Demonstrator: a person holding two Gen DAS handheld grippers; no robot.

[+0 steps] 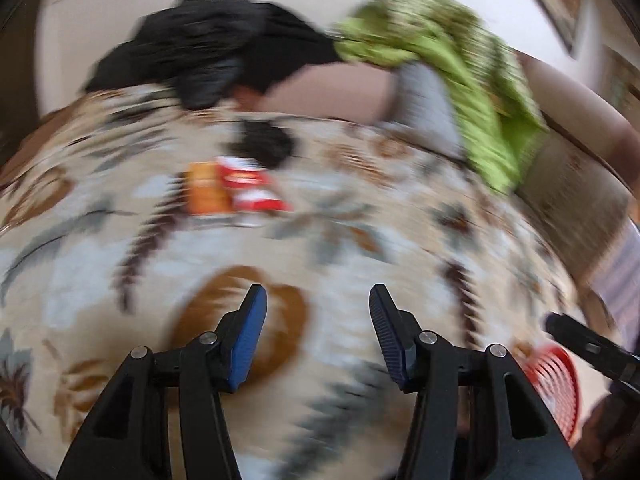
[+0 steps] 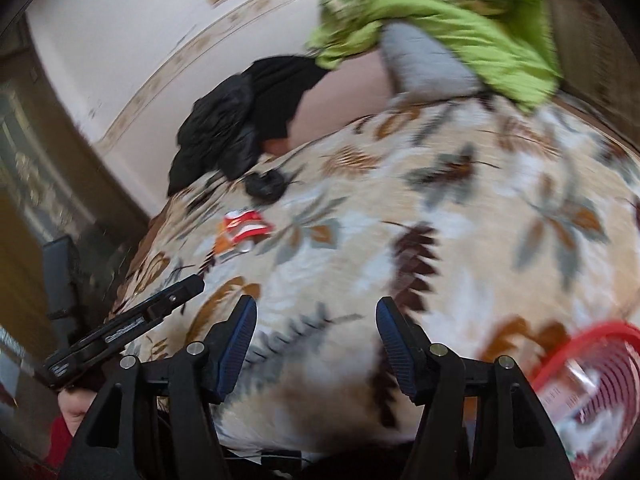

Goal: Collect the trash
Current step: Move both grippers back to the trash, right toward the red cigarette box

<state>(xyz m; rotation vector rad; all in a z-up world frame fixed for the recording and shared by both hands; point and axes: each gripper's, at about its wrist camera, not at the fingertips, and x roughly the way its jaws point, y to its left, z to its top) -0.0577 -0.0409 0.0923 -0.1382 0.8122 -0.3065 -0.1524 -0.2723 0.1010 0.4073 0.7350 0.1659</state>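
Risking a missed pinch: both hand-held grippers, left (image 1: 318,300) and right (image 2: 316,312), spread empty; red wrapper (image 1: 248,188) far ahead, blurred.

1 red basket (image 2: 592,376), 1 red-and-orange wrapper (image 1: 236,188), 1 black wad (image 1: 266,144), 1 green cloth (image 1: 460,56)
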